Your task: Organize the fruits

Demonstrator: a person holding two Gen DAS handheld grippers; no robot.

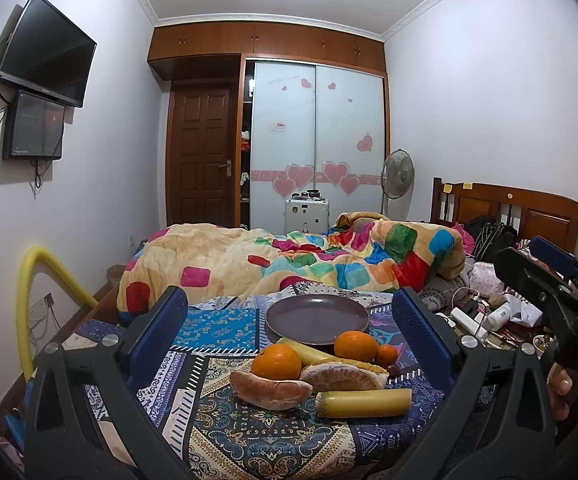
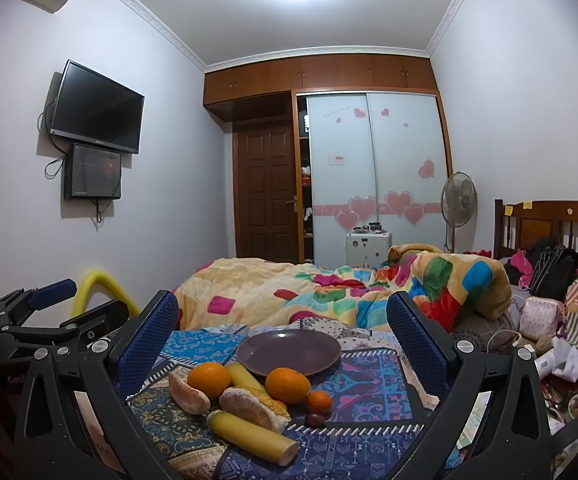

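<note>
**Both tools wide, fruit heaped short of the plate**

Left tool point(image 1: 289, 340) stands wide with nothing between its blue pads; its view frames the whole heap. On the patterned cloth point(image 1: 225, 432) lie two oranges point(image 1: 276, 362), a small tangerine point(image 1: 387, 354), peeled citrus wedges point(image 1: 271, 390) and, nearest the camera, a yellow stick point(image 1: 365, 403) with its long axis running across the view, left to right. Beyond the heap sits the bare purple plate point(image 1: 317, 318), touching or just behind the far orange. At the right edge the right tool point(image 1: 549, 280) shows from the side, held by a hand point(image 1: 560, 392).

Right tool point(image 2: 283, 340), in its own view, is equally wide and holds nothing. Here the heap lies low and left of centre, the stick point(image 2: 251, 436) slanting from upper left to lower right, the plate point(image 2: 289, 351) straight ahead.

Judging by this, the stick lies centred before the left tool, crosswise to the jaws' gap, so a wrist roll may be needed to grip it.
</note>
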